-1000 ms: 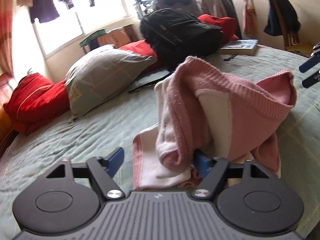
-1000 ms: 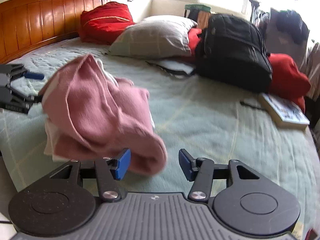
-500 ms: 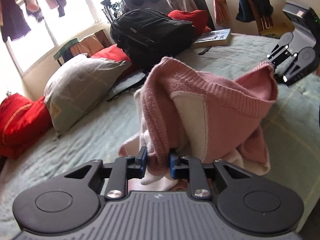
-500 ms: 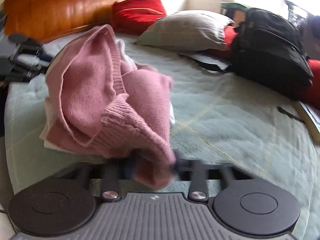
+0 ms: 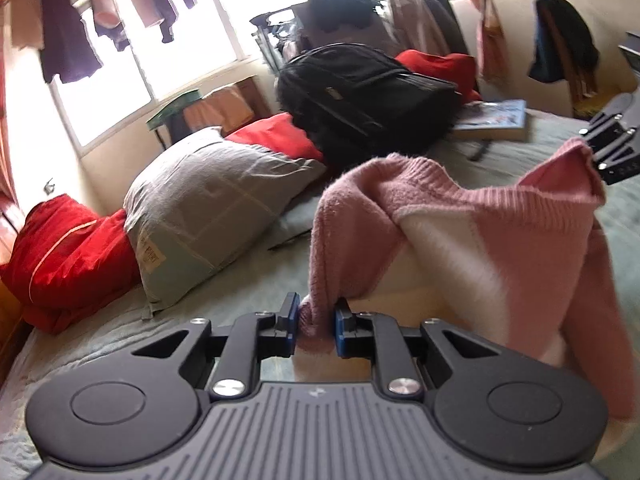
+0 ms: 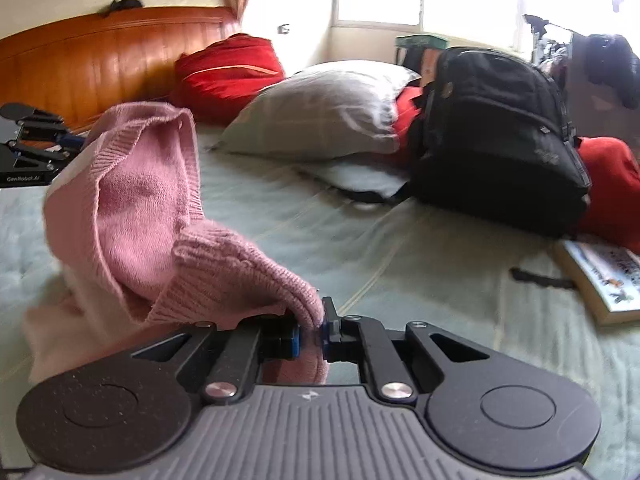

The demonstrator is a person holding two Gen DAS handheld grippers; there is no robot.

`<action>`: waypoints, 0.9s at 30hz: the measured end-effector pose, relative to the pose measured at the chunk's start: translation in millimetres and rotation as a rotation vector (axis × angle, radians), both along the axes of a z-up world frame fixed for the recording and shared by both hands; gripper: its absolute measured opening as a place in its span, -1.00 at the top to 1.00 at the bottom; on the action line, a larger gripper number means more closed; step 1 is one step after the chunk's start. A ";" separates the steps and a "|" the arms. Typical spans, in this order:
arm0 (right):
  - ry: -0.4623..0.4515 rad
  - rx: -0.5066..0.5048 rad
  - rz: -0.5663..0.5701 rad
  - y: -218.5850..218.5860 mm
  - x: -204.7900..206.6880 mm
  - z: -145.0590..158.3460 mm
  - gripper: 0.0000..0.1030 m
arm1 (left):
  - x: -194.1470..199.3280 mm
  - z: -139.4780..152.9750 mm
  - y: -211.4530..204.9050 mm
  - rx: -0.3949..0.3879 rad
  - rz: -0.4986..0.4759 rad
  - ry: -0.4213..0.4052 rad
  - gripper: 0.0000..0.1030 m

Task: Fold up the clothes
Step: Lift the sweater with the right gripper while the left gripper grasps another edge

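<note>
Lifting the pink sweater [image 5: 472, 216] off the bed [image 6: 420, 264] is the step in hand: the left tongs [image 5: 317, 326] are closing on one knit edge and the right tongs [image 6: 310, 330] are pinching another, the garment sagging between them. Next, I judge, they need spreading apart and laying it flat ahead of them.

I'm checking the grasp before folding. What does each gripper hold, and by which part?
Both hold the pink sweater: left gripper pinches a bunched knit edge, right gripper a ribbed edge.
</note>
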State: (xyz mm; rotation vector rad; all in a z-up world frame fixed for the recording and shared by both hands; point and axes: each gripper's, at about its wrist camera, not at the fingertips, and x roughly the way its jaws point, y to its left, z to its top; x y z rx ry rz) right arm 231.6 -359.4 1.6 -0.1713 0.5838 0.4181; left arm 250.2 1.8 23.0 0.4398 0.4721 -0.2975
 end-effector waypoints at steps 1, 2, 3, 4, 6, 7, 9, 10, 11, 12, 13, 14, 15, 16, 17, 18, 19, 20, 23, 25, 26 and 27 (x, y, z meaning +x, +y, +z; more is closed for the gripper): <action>0.001 -0.002 -0.016 -2.2 7.2 1.7 0.76 | 9.2 -0.4 1.7 -0.006 0.013 0.006 0.69; 0.002 -0.004 -0.032 -4.5 14.8 3.4 0.76 | 18.8 -1.3 3.8 -0.009 0.026 0.013 0.69; 0.006 -0.001 -0.048 -7.0 22.1 4.6 0.76 | 28.6 -2.4 5.9 -0.012 0.039 0.023 0.70; 0.014 0.002 -0.061 -9.1 28.6 5.3 0.76 | 38.6 -4.7 8.3 -0.016 0.049 0.037 0.70; 0.030 0.004 -0.086 -13.1 41.1 6.5 0.76 | 57.1 -11.2 12.9 -0.028 0.069 0.069 0.70; 0.040 0.001 -0.095 -13.6 48.5 6.0 0.76 | 64.5 -15.2 14.3 -0.032 0.074 0.084 0.70; 0.066 -0.009 -0.117 -14.1 61.7 2.7 0.76 | 77.1 -23.7 16.7 -0.039 0.086 0.107 0.70; 0.079 -0.011 -0.127 -14.3 67.8 0.6 0.76 | 82.2 -27.6 18.2 -0.046 0.092 0.117 0.70; 0.093 -0.015 -0.138 -13.9 73.9 -2.1 0.76 | 86.6 -31.0 20.1 -0.054 0.098 0.127 0.70; 0.105 -0.019 -0.149 -13.5 79.4 -4.5 0.76 | 91.0 -34.4 21.9 -0.063 0.104 0.137 0.71; 0.116 -0.024 -0.159 -13.1 84.7 -6.6 0.76 | 95.3 -37.7 23.8 -0.072 0.110 0.146 0.71; 0.128 -0.026 -0.169 -13.2 91.2 -8.8 0.76 | 99.9 -40.5 26.0 -0.082 0.117 0.155 0.71; 0.141 -0.030 -0.179 -13.3 98.7 -11.0 0.76 | 104.6 -42.3 28.4 -0.092 0.126 0.161 0.71; 0.152 -0.033 -0.190 -13.5 106.1 -12.8 0.77 | 109.3 -43.5 30.6 -0.102 0.134 0.166 0.72; 0.162 -0.038 -0.203 -13.7 113.6 -14.2 0.77 | 114.5 -44.3 32.0 -0.104 0.143 0.169 0.72; 0.172 -0.043 -0.216 -13.8 120.6 -15.2 0.77 | 120.3 -44.7 32.6 -0.098 0.153 0.169 0.72; 0.183 -0.044 -0.230 -14.4 128.0 -16.0 0.77 | 126.3 -45.0 32.9 -0.094 0.162 0.170 0.72; 0.194 -0.043 -0.244 -15.1 135.7 -16.8 0.77 | 132.5 -45.4 32.9 -0.091 0.170 0.173 0.72; 0.203 -0.051 -0.287 -16.3 153.5 -19.1 0.77 | 149.8 -49.3 28.0 -0.070 0.195 0.166 0.72; 0.202 -0.059 -0.326 -16.8 165.6 -21.0 0.77 | 161.2 -54.2 23.6 -0.065 0.221 0.167 0.72; 0.201 -0.066 -0.345 -16.6 172.1 -22.6 0.77 | 167.6 -57.2 22.5 -0.073 0.241 0.172 0.72; 0.198 -0.070 -0.364 -16.4 178.3 -24.3 0.77 | 173.3 -60.2 21.4 -0.078 0.260 0.177 0.72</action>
